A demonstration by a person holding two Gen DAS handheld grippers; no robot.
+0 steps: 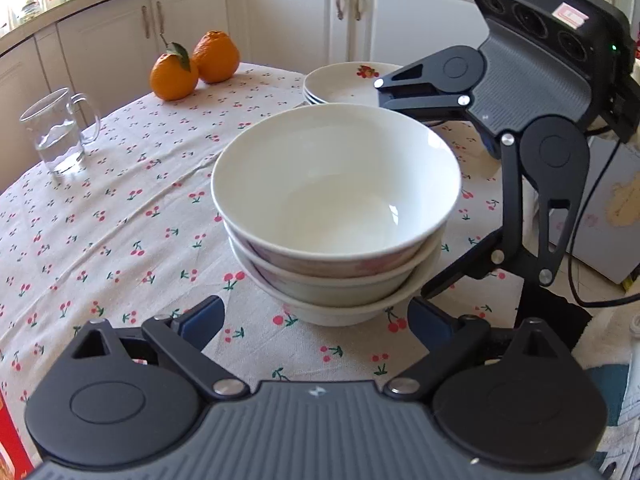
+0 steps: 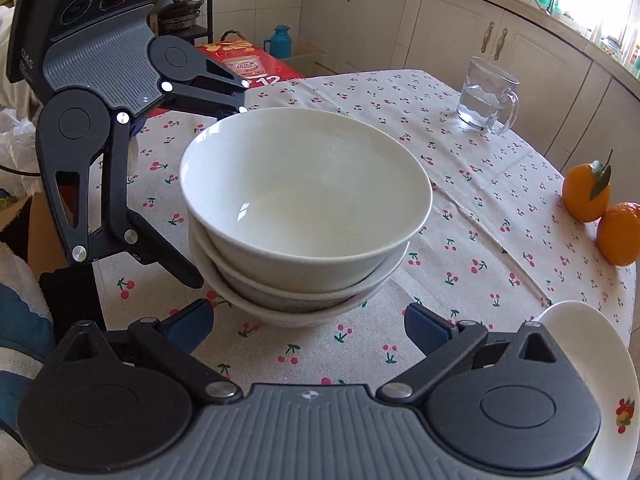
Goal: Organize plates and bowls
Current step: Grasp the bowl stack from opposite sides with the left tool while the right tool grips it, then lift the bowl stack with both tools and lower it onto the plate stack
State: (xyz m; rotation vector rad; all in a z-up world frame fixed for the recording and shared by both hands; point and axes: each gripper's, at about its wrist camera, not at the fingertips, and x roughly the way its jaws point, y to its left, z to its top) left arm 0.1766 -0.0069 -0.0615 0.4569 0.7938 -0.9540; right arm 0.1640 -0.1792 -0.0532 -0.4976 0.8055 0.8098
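Both tools, left (image 1: 316, 316) & right (image 2: 308, 320), wide apart, seemingly empty, either side of bowl stack (image 1: 336, 216).

You have three bowls (image 1: 336, 216) nested at centre, three stacked plates (image 1: 344, 84) at one o'clock, two oranges (image 1: 194, 66) at eleven, one glass mug (image 1: 56, 132) at ten.

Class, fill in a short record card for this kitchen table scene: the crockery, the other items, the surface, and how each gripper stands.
bowls: three white bowls nested in one stack, centre of table
plates: stack of plates with fruit print, beyond the bowls
fruit: two oranges, touching
glass mug: upright, some water inside
surface: cherry-print tablecloth
left gripper: open, facing the stack
right gripper: open, on the opposite side, holding nothing
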